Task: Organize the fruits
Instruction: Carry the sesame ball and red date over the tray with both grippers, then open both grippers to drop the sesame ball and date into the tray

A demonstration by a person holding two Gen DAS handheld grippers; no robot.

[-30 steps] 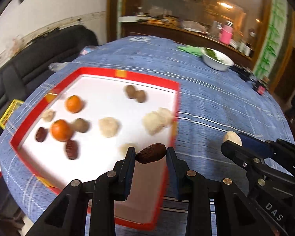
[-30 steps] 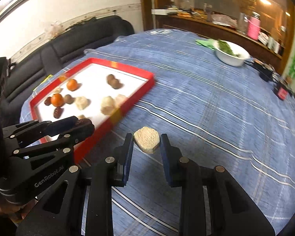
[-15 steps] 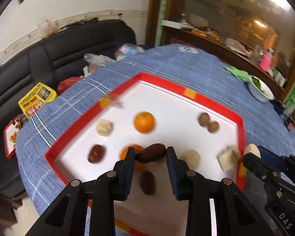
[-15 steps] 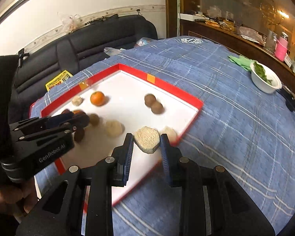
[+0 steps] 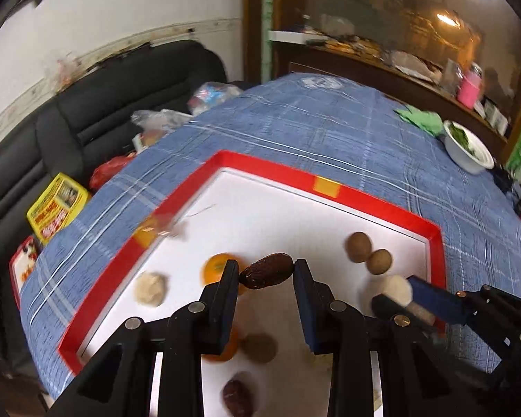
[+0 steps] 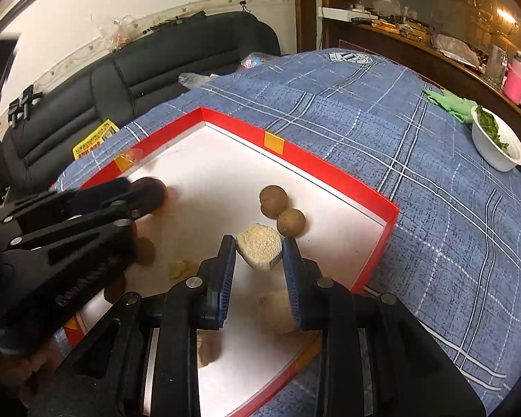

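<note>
Our left gripper (image 5: 266,274) is clamped on a dark brown date (image 5: 267,275), jaws narrowed to the fruit's length, held above the red-rimmed tray (image 5: 364,198). An orange (image 5: 214,268) sits just behind its left finger at nine o'clock, and a pale rough lump (image 5: 151,289) lies further out that way. Two round brown longans (image 5: 368,252) touch each other at two o'clock.

Our right gripper (image 6: 258,253) pinches a beige, grainy chunk (image 6: 259,246) over the same tray (image 6: 330,170), with the longans (image 6: 282,208) just beyond at one o'clock. A white bowl of greens (image 6: 500,156) stands well apart on the blue plaid cloth (image 6: 416,146) at two o'clock.
</note>
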